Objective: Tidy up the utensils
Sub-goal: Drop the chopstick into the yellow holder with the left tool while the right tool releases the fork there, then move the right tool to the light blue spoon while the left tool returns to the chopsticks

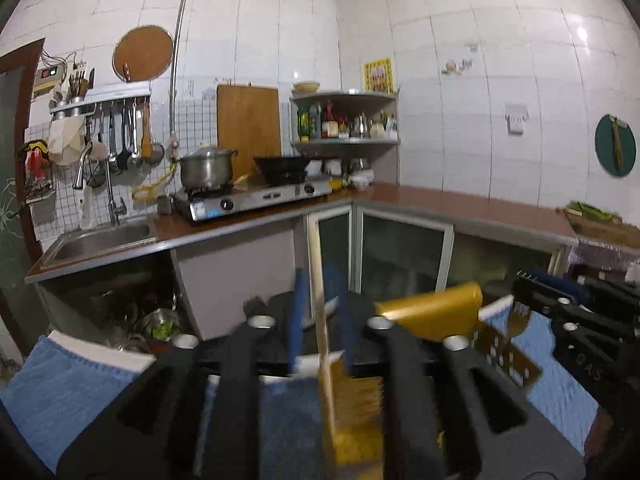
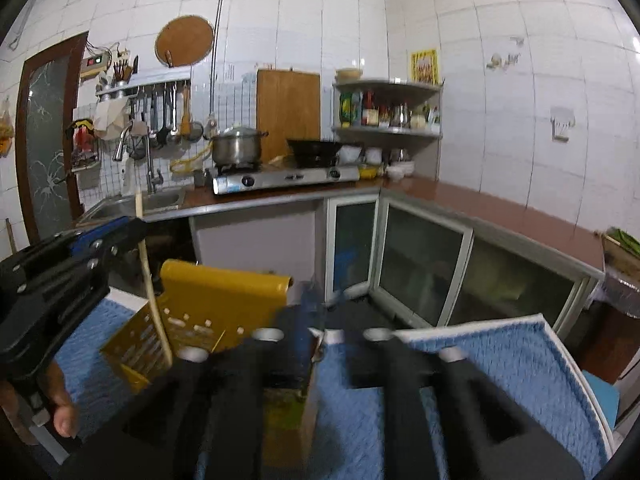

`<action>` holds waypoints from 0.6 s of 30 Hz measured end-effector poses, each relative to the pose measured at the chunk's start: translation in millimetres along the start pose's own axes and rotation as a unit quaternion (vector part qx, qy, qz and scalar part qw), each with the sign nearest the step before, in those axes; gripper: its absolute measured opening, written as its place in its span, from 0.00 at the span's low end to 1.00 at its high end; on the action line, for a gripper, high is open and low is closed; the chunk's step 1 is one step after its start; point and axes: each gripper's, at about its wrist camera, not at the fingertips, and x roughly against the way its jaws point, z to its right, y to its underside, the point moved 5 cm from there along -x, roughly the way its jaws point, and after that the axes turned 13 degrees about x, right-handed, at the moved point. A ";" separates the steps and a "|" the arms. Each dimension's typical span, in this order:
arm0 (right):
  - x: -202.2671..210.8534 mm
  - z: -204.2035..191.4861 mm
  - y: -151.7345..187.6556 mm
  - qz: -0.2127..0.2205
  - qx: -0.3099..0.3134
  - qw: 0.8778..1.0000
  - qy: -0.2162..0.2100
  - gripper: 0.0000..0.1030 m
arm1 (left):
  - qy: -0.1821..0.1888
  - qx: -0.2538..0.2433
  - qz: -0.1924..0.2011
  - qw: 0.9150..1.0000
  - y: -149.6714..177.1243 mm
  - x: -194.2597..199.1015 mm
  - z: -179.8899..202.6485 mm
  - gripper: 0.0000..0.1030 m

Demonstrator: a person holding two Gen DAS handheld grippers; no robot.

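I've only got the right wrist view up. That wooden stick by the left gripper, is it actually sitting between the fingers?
Observer: Yes. In the left wrist view the wooden stick stands upright between the left gripper, and a gap shows between it and the blue fingers on each side.
Operator: Any other utensil near the yellow holder that I'm missing?
Observer: The left wrist view shows what looks like a gold fork, tines up, in front of the perforated side of the yellow holder. It is too blurred to tell whether it is inside.
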 end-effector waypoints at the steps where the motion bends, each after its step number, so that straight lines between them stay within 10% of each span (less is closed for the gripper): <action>1: 4.6 0.0 -0.2 0.004 -0.002 1.000 0.000 0.54 | -0.003 0.003 -0.003 1.000 1.3 6.5 -4.4 0.36; 12: 88.6 7.3 5.3 -0.006 -0.020 1.000 -0.006 0.64 | -0.026 0.061 -0.030 0.997 10.9 101.5 -54.1 0.92; 18: 133.0 -1.6 39.1 -0.033 -0.016 0.999 -0.012 0.70 | -0.026 0.058 -0.047 0.997 31.1 147.7 -57.3 0.95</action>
